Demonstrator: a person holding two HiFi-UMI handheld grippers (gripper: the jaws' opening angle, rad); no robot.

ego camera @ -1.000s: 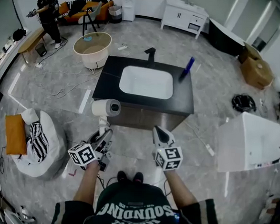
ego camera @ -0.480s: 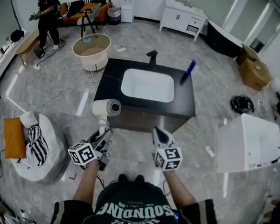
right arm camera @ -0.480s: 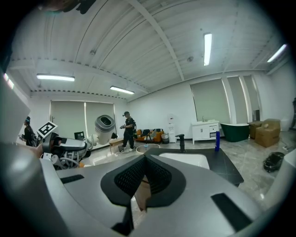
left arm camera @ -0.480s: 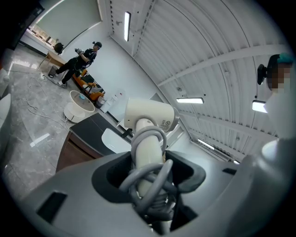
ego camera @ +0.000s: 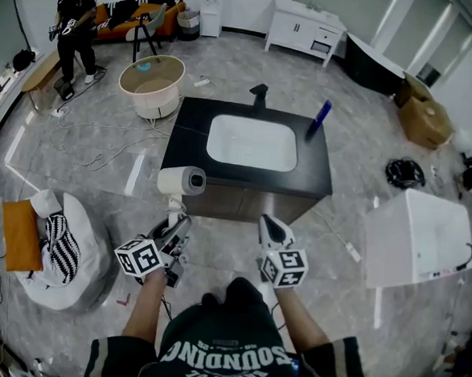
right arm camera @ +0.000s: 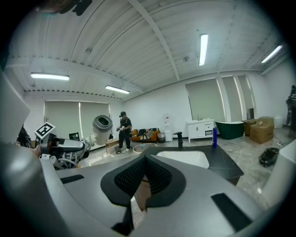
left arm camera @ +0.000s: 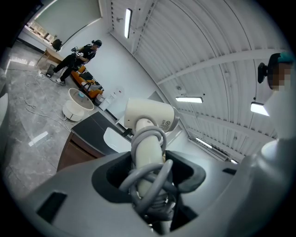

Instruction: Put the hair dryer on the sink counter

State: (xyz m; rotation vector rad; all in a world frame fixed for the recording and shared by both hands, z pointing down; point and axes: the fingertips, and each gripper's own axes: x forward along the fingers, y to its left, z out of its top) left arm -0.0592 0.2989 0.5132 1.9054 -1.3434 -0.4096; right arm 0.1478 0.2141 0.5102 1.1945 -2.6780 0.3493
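My left gripper (ego camera: 173, 224) is shut on the handle of the white hair dryer (ego camera: 181, 181), which stands upright with its nozzle toward the right. In the left gripper view the hair dryer (left arm camera: 149, 116) rises between the jaws of that gripper (left arm camera: 149, 173), its grey cord (left arm camera: 152, 178) looped round the handle. The black sink counter (ego camera: 315, 167) with its white basin (ego camera: 252, 142) lies just ahead of both grippers. My right gripper (ego camera: 268, 225) is shut on nothing, level with the left one. The right gripper view shows this gripper (right arm camera: 145, 163), the hair dryer (right arm camera: 102, 126) and the counter (right arm camera: 225, 163).
On the counter stand a blue bottle (ego camera: 318, 118) and a black faucet (ego camera: 260, 93). A round beige tub (ego camera: 151, 83) sits at the back left, a bean bag (ego camera: 64, 244) at the left, a white box (ego camera: 416, 239) at the right. A person (ego camera: 73, 21) stands far off; cables cross the floor.
The view has crept forward a little toward the counter and a knee now shows below. Both grippers keep their places and the grip on the hair dryer holds.
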